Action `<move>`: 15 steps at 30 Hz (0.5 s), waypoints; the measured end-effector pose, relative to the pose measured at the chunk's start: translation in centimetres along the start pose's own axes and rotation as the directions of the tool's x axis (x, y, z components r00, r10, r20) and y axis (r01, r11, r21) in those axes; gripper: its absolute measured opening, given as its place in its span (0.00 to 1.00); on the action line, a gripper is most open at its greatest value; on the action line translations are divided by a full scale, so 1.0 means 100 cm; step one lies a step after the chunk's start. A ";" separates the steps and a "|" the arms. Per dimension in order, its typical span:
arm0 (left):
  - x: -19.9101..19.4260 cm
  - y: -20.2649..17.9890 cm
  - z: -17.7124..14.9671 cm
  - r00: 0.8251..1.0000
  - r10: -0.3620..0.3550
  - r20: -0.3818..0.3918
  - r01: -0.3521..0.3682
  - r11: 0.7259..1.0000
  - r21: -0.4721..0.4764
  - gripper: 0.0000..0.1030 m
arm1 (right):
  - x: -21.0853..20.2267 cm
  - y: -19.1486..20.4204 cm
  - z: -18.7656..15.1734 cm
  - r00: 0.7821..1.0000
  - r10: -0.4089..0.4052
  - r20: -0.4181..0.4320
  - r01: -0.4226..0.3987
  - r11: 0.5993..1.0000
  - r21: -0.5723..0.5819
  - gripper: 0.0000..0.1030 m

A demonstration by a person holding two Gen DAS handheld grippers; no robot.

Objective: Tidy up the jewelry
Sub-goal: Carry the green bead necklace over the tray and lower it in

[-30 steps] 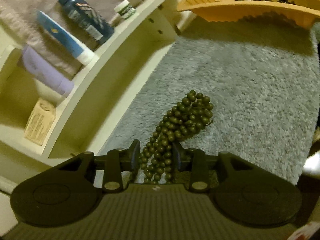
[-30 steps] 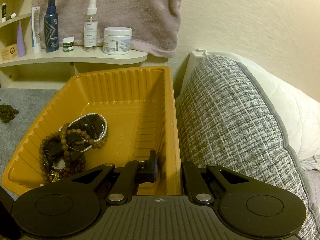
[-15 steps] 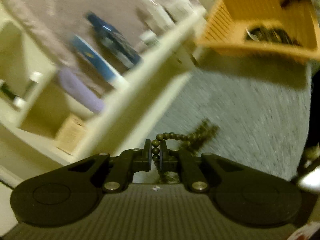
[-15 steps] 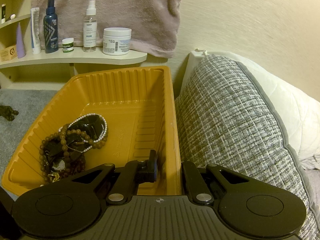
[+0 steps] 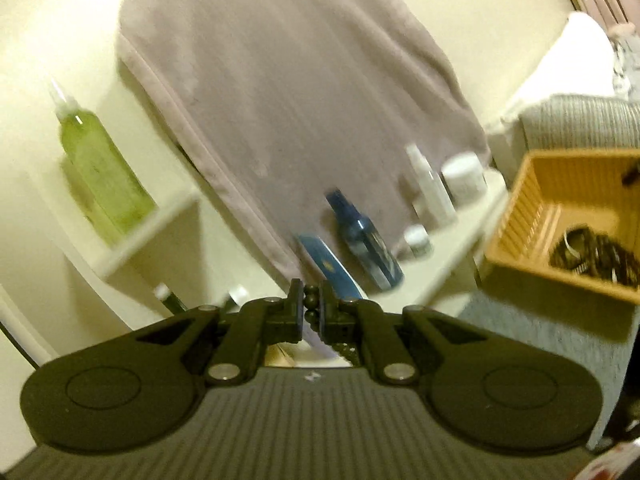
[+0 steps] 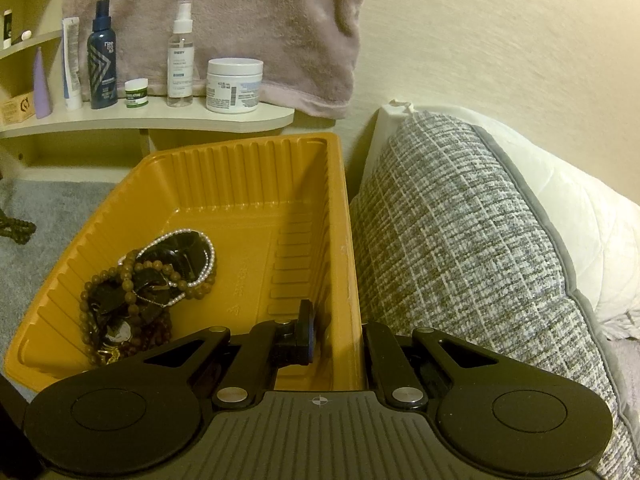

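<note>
The left tool (image 5: 311, 307) is pressed together on a strand of dark green beads (image 5: 310, 305): round, matte beads sit pinched between its two pads, and a short length trails below the right pad. This view is blurred by motion. Ahead of the tool lies open air, then a cream wall with a soft mauve towel (image 5: 288, 120) hanging down it. A curved cream shelf (image 5: 452, 252) runs beneath the towel, its rounded edge ending just beside the orange tray (image 5: 516, 216).

The right tool (image 6: 336, 332) grips the tray's right wall (image 6: 344, 240): one pad is inside the tray, the other outside, with the thin rim between them. The tray is ribbed, glossy moulded plastic with sloping sides. Most of its floor is bare; a heap of jewelry (image 6: 144, 284) lies in the near left part, with brown wooden bead bracelets, a string of small white pearls and dark shiny pieces tangled together. More dark beads (image 6: 16, 230) lie on the grey plush carpet (image 6: 44, 208) left of the tray, at the frame's edge.

Right of the tray, almost touching its wall, stands a coarse grey woven cushion (image 6: 460, 248) with a white quilted pillow (image 6: 568, 216) behind it. On the shelf stand a dark blue spray bottle (image 6: 102, 56), a clear spray bottle (image 6: 181, 56) and a white jar (image 6: 234, 85).
</note>
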State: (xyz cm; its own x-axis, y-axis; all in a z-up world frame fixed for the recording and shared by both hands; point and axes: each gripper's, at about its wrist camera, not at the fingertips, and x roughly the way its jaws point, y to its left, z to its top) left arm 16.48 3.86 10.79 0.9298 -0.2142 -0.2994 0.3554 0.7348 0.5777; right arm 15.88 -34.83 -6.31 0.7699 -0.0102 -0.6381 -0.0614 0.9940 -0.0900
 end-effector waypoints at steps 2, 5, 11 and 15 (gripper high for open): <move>-0.007 0.006 0.010 0.999 0.015 0.028 -0.014 1.000 -0.010 0.07 | 0.000 0.000 0.001 1.000 0.000 0.000 0.000 1.000 0.000 0.06; -0.019 0.015 0.027 0.998 0.029 0.060 -0.027 0.999 -0.032 0.07 | 0.000 0.000 0.002 1.000 0.001 0.001 -0.001 1.000 -0.002 0.06; -0.029 0.031 0.056 0.993 0.041 0.109 -0.036 0.998 -0.044 0.07 | 0.001 0.000 0.004 1.000 0.001 0.001 -0.001 1.000 -0.005 0.06; -0.034 0.042 0.075 0.988 0.056 0.146 -0.050 0.998 -0.047 0.07 | 0.001 0.000 0.006 1.000 0.001 0.002 -0.001 1.000 -0.004 0.06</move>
State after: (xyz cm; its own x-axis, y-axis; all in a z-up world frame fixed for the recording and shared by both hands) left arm 15.57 2.81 19.92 0.9523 -0.2642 -0.1525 0.3037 0.7739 0.5558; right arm 16.35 -34.82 -5.96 0.7714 -0.0088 -0.6363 -0.0649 0.9936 -0.0924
